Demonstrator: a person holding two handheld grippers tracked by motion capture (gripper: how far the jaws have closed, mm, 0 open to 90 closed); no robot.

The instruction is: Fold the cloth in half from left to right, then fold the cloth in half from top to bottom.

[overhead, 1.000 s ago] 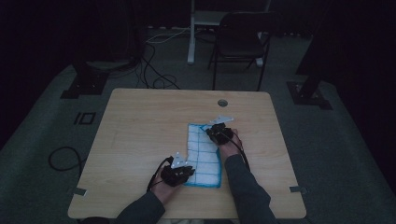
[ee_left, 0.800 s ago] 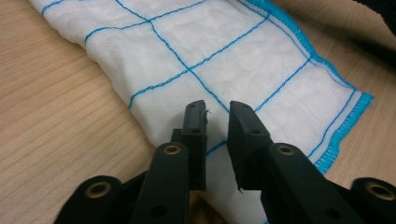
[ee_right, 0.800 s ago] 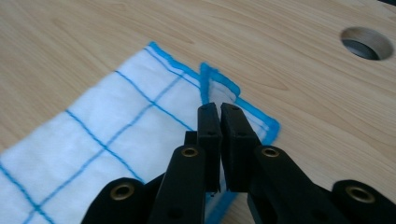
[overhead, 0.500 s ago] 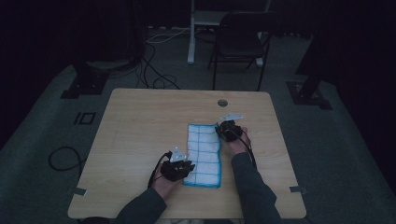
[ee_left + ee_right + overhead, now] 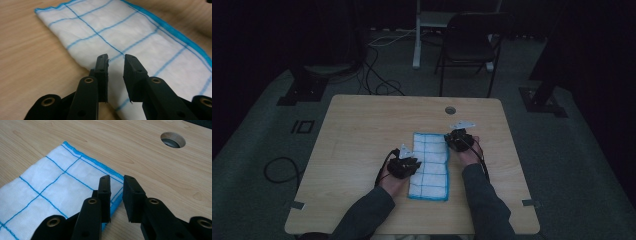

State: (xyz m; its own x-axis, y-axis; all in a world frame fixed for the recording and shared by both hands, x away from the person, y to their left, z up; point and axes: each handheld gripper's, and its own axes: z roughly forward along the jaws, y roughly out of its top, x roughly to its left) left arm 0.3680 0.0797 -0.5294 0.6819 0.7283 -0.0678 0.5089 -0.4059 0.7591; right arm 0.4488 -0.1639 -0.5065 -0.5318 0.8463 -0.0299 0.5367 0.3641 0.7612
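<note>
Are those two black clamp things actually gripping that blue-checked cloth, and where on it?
Neither grips it. The left hand-held gripper hangs open over the cloth, the right hand-held gripper open at its blue-hemmed far corner.

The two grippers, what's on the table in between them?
In the high view the white cloth with blue lines lies between the left gripper and the right gripper, flat on the wooden table.

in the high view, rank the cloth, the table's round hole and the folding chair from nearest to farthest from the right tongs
1. cloth, just left of the right tongs
2. round hole, just beyond, on the table
3. folding chair, far behind the table
</note>
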